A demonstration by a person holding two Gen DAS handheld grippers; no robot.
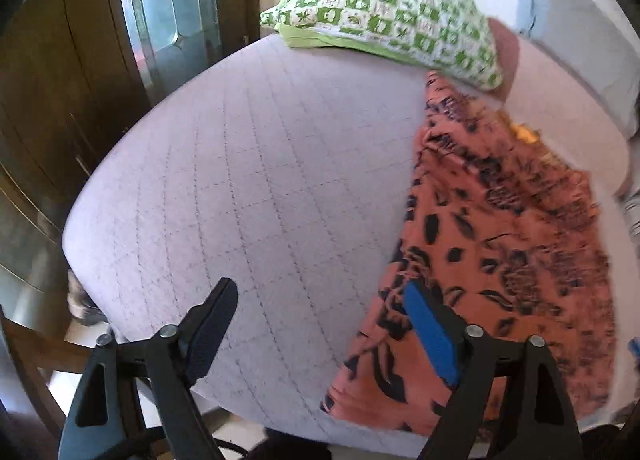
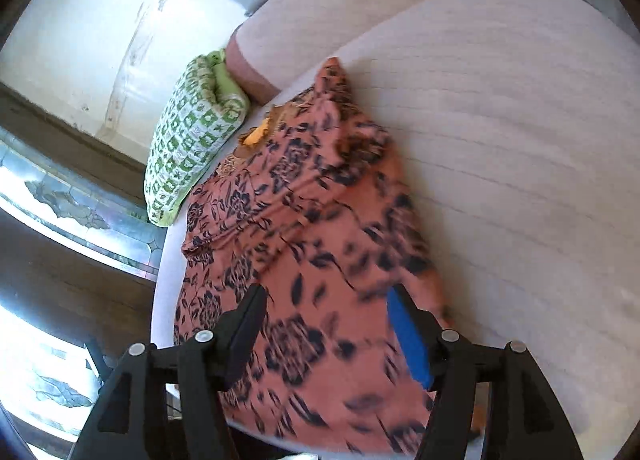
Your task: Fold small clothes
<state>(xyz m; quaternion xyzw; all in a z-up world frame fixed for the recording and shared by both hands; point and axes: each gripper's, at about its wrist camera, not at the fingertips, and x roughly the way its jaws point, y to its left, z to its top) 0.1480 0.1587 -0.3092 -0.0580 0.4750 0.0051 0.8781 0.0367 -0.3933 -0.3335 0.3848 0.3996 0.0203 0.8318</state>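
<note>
An orange floral garment [image 2: 304, 228] lies spread on the bed [image 1: 248, 164], near a green pillow [image 1: 384, 16]. Both the left gripper [image 1: 320, 336] and right gripper [image 2: 324, 336] hover with jaws wide apart, holding nothing, likely poised to pinch its near edge for folding.

Quilted mattress [image 1: 240, 180] under garment [image 1: 500, 240], pillow [image 1: 392, 16].

Right tongs [image 2: 326, 334] agape over orange floral garment [image 2: 304, 220] on mattress [image 2: 520, 140].
</note>
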